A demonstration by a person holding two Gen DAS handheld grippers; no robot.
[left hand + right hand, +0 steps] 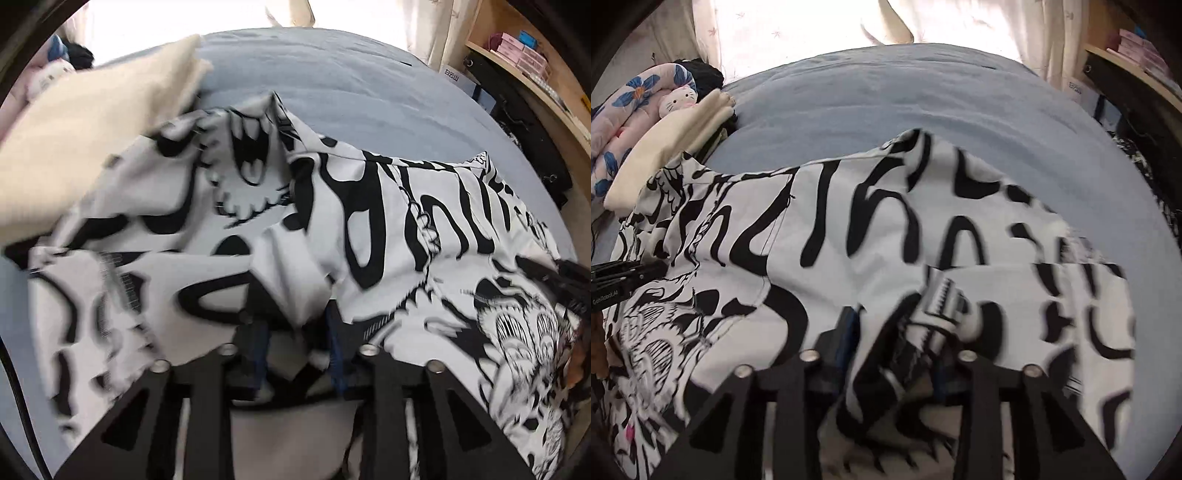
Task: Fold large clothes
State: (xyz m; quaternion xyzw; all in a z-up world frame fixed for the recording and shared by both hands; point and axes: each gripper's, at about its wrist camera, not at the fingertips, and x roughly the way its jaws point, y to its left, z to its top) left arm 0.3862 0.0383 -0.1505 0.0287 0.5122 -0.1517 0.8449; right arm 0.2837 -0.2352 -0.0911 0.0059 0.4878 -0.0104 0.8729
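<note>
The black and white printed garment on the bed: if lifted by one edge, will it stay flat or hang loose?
The printed garment will probably hang limp, since it already creases and bunches on the blue bedsheet. It seems thin and light, so likely easy to lift.

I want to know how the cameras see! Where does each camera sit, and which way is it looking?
Left wrist view: rides on the left gripper, looking down its fingers at the black-and-white garment on the blue bed; fabric sits between the fingers.
Right wrist view: rides on the right gripper, looking down at the same garment, fabric between its fingers; the left gripper peeks in.
Both show the garment, bed, cream folded cloth and shelf.
</note>
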